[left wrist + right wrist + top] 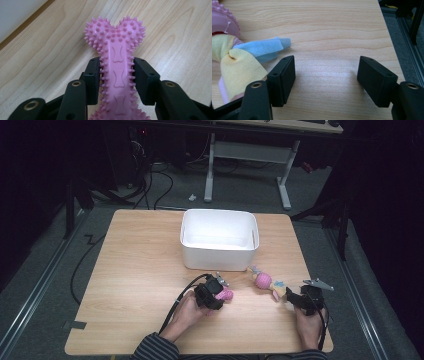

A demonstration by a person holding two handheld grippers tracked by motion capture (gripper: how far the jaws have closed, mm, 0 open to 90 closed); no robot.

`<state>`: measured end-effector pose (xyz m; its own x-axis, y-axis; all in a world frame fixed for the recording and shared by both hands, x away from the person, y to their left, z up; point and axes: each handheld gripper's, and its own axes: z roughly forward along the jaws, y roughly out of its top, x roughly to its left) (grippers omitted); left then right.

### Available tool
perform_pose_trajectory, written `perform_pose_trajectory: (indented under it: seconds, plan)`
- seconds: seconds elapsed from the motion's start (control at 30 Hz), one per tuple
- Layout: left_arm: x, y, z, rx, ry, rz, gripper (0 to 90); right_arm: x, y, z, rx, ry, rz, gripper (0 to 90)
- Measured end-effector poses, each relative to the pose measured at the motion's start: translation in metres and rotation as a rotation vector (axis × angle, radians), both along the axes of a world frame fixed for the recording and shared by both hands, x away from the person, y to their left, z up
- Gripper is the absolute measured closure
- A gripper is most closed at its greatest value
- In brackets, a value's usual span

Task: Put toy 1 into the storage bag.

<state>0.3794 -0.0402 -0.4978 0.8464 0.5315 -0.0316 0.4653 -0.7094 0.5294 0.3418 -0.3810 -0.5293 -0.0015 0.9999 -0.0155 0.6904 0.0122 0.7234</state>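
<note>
We are at the grasp step: our left gripper [117, 75] has its jaws clamped on the shaft of the pink spiked bone toy [116, 50], which lies on the wooden table [140, 260] just in front of the white bin [219, 239]. Next, we judge, the toy must be lifted clear and carried over the bin's rim (probably its destination). Our right gripper [327, 75] rests with jaws apart, beside the cloth toy [239, 55] and not touching it. We can read no writing or brand.
</note>
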Motion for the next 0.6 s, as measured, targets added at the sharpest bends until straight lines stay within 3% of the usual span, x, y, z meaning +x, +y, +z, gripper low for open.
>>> perform_pose_trajectory:
  seconds: [0.6]
  plan:
    - [-0.001,0.019,0.022,-0.061,0.002,0.015,59.2,0.0,0.0,0.0,-0.001,0.001,0.003,30.6]
